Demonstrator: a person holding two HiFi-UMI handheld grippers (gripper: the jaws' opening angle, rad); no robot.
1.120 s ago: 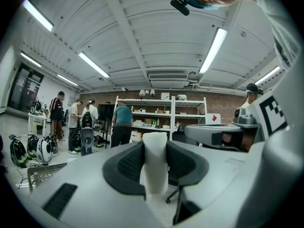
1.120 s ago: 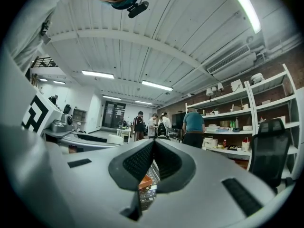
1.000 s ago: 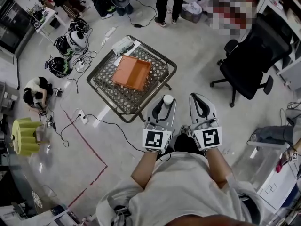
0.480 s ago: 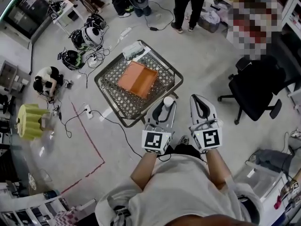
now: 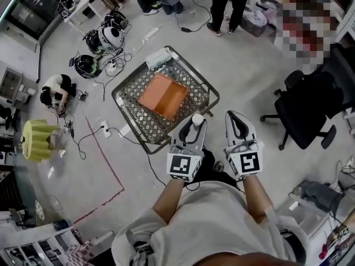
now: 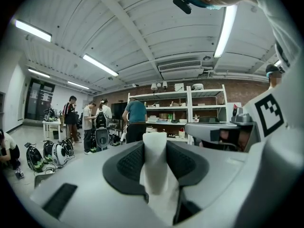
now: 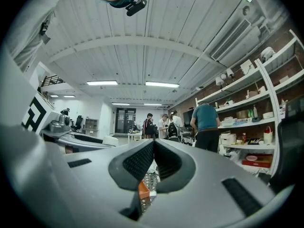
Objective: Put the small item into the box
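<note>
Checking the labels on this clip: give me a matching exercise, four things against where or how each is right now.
Things:
1 white cylinder
2 orange box
3 right gripper
4 black chair

Place or state:
a on the mesh table
b shut, nothing held
c standing right of that table
d clamped in the left gripper

Pairs: 1-d, 2-a, 3-b, 4-c

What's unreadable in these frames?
- White item: its lower end, left gripper view, is sunk between the pads of the left gripper.
- Orange box: right gripper view shows only a sliver past the shut right gripper.
- White thing on the table corner: head view, too small to identify.
</note>
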